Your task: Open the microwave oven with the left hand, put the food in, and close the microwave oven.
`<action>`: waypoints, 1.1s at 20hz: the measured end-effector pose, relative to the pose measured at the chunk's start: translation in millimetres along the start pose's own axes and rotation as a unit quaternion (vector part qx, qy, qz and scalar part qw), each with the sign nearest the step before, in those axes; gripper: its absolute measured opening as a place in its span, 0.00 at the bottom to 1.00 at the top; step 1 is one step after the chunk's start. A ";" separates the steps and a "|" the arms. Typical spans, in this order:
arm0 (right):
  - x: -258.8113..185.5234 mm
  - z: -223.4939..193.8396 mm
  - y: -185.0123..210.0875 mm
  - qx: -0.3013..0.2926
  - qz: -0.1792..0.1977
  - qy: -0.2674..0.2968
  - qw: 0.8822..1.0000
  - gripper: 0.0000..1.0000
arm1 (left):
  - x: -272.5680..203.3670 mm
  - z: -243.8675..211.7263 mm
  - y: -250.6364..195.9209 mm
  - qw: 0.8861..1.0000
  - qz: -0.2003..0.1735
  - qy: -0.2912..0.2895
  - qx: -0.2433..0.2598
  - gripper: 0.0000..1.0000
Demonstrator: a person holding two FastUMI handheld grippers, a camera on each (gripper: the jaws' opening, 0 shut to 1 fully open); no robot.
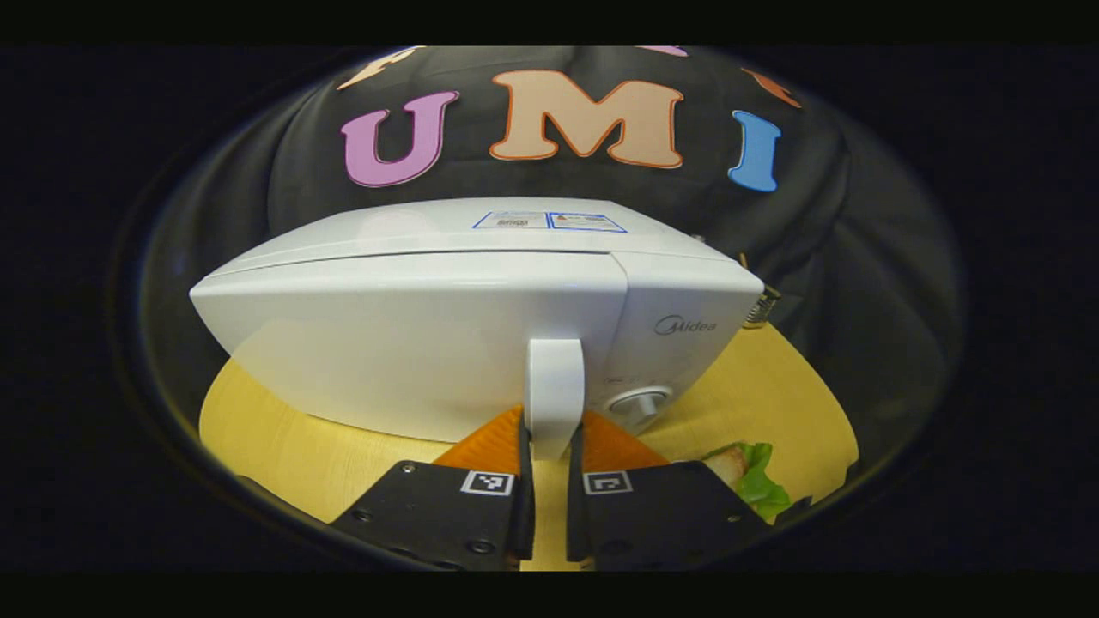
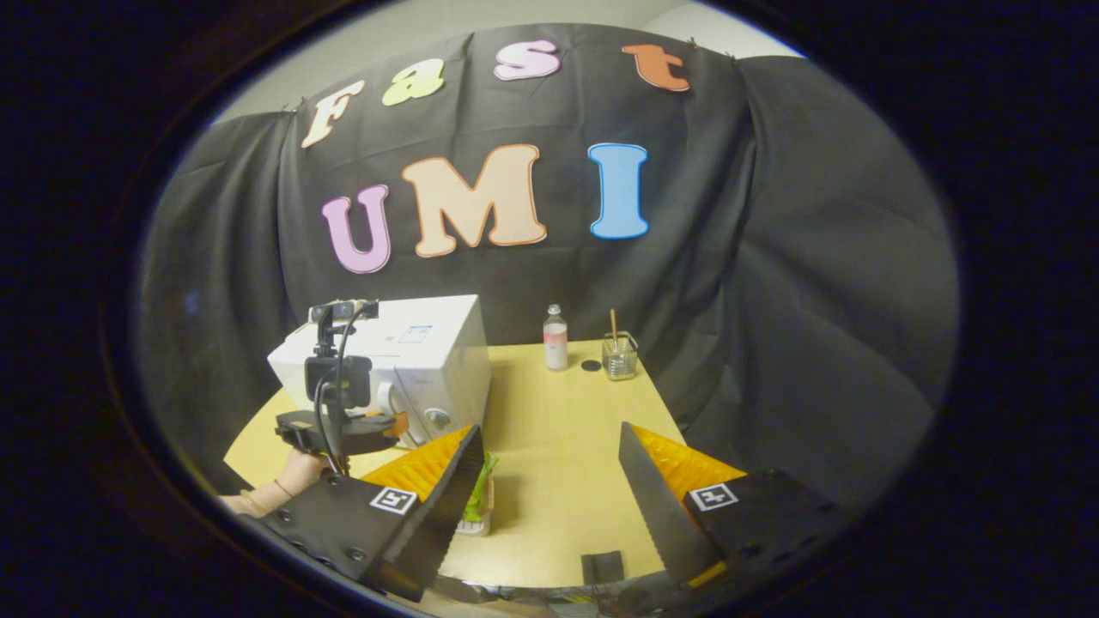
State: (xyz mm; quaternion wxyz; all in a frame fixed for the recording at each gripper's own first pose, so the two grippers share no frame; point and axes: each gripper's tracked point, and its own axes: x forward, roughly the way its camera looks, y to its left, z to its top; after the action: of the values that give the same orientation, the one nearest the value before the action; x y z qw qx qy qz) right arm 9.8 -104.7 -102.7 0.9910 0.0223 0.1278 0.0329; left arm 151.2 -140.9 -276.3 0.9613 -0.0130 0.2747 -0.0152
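Counted one white microwave oven with one door handle and one dial. Counted one sandwich with lettuce, one small bottle, one glass jar holding one stick, one dark round cap, one wooden table. Counted two grippers: left, right.

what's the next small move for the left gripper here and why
Probably pull back, swinging the door open. In the left gripper view the left gripper has a finger on each side of the white door handle, the microwave door looks shut, and the food waits on the table.
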 end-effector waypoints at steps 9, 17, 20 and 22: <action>-5.9 -19.6 2.6 -0.006 0.021 0.008 1.000 0.95 | -73.4 -49.6 17.7 1.000 -0.001 -0.005 0.000 0.14; -21.4 -28.3 8.4 -0.019 0.019 0.010 1.000 0.95 | -135.5 -89.8 59.5 1.000 0.017 0.002 0.013 0.16; -33.4 -29.0 15.6 -0.016 0.008 0.000 1.000 0.95 | -151.3 -98.5 72.6 1.000 0.006 -0.007 0.013 0.20; -45.7 -32.7 21.3 -0.012 0.000 -0.002 1.000 0.98 | -160.3 -105.2 82.6 1.000 0.001 -0.006 0.005 0.20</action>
State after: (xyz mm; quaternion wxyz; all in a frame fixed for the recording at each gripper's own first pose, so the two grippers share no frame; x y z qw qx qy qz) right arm -44.0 -85.5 -121.7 0.9915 0.0103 0.1251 0.0340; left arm -38.6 -54.3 -283.8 0.9631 -0.0078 0.2687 -0.0154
